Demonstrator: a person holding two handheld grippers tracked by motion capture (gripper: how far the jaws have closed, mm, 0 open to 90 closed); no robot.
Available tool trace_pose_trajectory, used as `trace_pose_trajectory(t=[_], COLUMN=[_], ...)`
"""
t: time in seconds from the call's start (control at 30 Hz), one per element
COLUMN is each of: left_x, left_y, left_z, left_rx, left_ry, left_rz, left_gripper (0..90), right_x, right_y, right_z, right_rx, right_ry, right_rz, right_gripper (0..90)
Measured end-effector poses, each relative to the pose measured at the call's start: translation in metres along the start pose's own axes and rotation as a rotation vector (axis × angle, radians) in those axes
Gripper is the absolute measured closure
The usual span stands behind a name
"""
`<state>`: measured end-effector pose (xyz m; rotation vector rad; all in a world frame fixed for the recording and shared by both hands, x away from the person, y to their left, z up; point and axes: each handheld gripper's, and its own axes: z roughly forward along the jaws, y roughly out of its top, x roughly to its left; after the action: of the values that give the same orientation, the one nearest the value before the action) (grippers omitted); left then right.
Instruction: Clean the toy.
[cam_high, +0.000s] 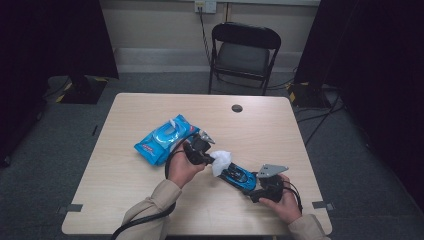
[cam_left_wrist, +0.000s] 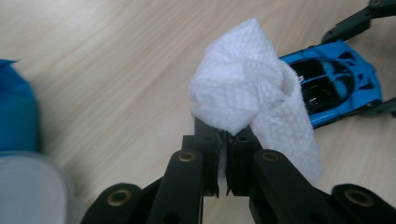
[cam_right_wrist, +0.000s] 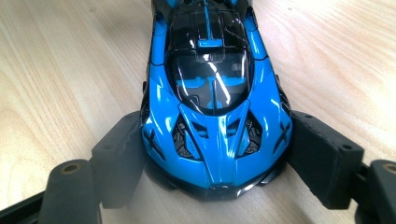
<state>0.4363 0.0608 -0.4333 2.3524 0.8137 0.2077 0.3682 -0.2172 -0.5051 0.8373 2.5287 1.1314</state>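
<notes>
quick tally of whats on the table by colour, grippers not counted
Blue: 2, the toy car held in the right gripper and the wet-wipes pack
White: 1, the wipe pinched in the left gripper
Total: 3

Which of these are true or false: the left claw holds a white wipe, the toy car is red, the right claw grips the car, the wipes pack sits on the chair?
The left claw is shut on a crumpled white textured wipe: true.
The glossy toy sports car is red: false, it is blue and black.
The right claw clamps the car's sides: true.
The blue plastic wipes pack sits on the black folding chair: false, it lies on the light wooden table.
</notes>
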Motion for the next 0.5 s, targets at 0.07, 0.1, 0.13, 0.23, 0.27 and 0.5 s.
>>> trace_pose_trajectory(t=[0.07, 0.1, 0.13, 0.23, 0.27, 0.5], left_x=[-0.001, -0.002, -0.004, -0.010, -0.013, -0.022], left_y=[-0.001, -0.001, 0.000, 0.002, 0.003, 0.010], left_z=[-0.001, -0.001, 0.001, 0.006, 0.008, 0.014], left_rx=[0.020, 0.025, 0.021, 0.014, 0.012, -0.033], left_ry=[0.020, 0.018, 0.005, -0.031, -0.041, -0.115], left_rz=[0.017, 0.024, 0.034, 0.040, 0.040, 0.024], left_gripper=[85.3, 85.0, 84.8, 81.8, 79.7, 59.1], right_x=[0.000, 0.000, 0.000, 0.000, 0.000, 0.000], right_y=[0.000, 0.000, 0.000, 0.000, 0.000, 0.000], right_z=[0.000, 0.000, 0.000, 0.000, 0.000, 0.000], right_rx=[0.000, 0.000, 0.000, 0.000, 0.000, 0.000], right_ry=[0.000, 0.000, 0.000, 0.000, 0.000, 0.000], right_rz=[0.000, 0.000, 0.000, 0.000, 0.000, 0.000], right_gripper=[23.6, 23.6, 23.6, 23.6, 23.6, 23.6])
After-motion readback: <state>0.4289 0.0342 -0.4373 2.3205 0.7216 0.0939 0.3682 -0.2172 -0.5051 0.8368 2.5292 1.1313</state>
